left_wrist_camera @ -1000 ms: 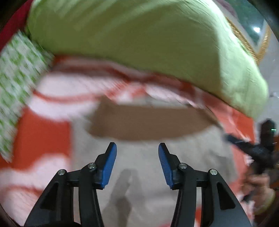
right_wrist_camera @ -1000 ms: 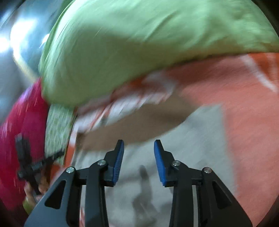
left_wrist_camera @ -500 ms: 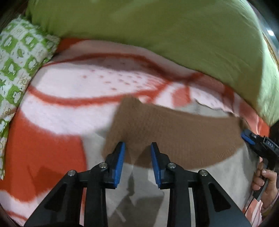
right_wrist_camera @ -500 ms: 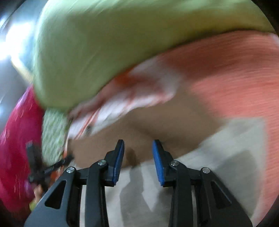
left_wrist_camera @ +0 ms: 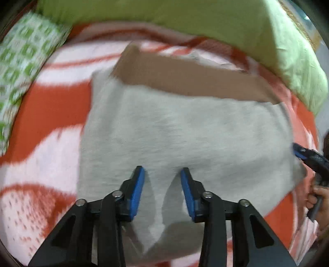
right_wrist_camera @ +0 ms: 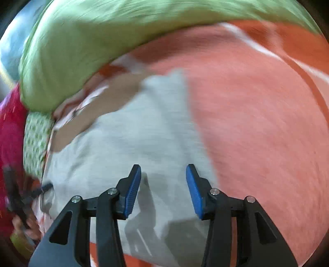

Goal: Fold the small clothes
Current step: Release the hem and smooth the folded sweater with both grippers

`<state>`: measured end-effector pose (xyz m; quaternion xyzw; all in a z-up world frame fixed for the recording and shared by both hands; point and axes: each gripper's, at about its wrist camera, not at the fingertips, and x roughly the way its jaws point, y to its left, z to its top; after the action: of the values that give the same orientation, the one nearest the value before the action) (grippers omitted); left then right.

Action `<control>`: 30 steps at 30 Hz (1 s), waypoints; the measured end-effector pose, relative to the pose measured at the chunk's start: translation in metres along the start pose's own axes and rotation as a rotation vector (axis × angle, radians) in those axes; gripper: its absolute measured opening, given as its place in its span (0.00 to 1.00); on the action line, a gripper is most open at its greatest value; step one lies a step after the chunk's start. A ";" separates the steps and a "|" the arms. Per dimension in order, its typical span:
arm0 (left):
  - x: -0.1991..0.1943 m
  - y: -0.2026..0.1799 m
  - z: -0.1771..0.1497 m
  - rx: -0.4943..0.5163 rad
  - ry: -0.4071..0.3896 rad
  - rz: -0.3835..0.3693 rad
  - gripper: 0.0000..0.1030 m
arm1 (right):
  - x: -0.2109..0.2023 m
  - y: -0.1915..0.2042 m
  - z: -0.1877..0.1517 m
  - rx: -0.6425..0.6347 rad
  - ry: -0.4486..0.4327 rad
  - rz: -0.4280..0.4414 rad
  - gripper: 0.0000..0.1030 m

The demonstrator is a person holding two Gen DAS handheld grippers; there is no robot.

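Two claws, left (left_wrist_camera: 162,180) and right (right_wrist_camera: 163,177), agape over grey garment (left_wrist_camera: 185,131).

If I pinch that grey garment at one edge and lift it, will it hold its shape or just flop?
The grey garment will probably flop: it lies soft and flat, following the orange and white blanket. Its brown waistband looks thicker, so that end may hang heavier. The fuzzy blanket could drag on it if pushed.

A soft, matt grey cloth garment (left_wrist_camera: 185,127) with a brown knitted band (left_wrist_camera: 185,78) is seen on a fuzzy orange-and-white blanket (left_wrist_camera: 51,111). A smooth green pillow (left_wrist_camera: 205,18) is shown. Matt black plastic and ribbed blue pads (right_wrist_camera: 131,191) are seen.
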<state>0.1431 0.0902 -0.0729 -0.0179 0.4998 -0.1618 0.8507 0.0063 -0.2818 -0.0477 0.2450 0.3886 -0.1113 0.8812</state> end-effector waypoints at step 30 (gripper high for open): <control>-0.058 0.055 -0.091 -0.657 0.036 -0.060 0.78 | -0.052 0.098 -0.027 -0.177 0.052 0.147 0.50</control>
<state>0.0539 0.1714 -0.0802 -0.3032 0.5394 -0.0170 0.7854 -0.0077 -0.1840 0.0090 0.1968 0.4009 -0.0054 0.8947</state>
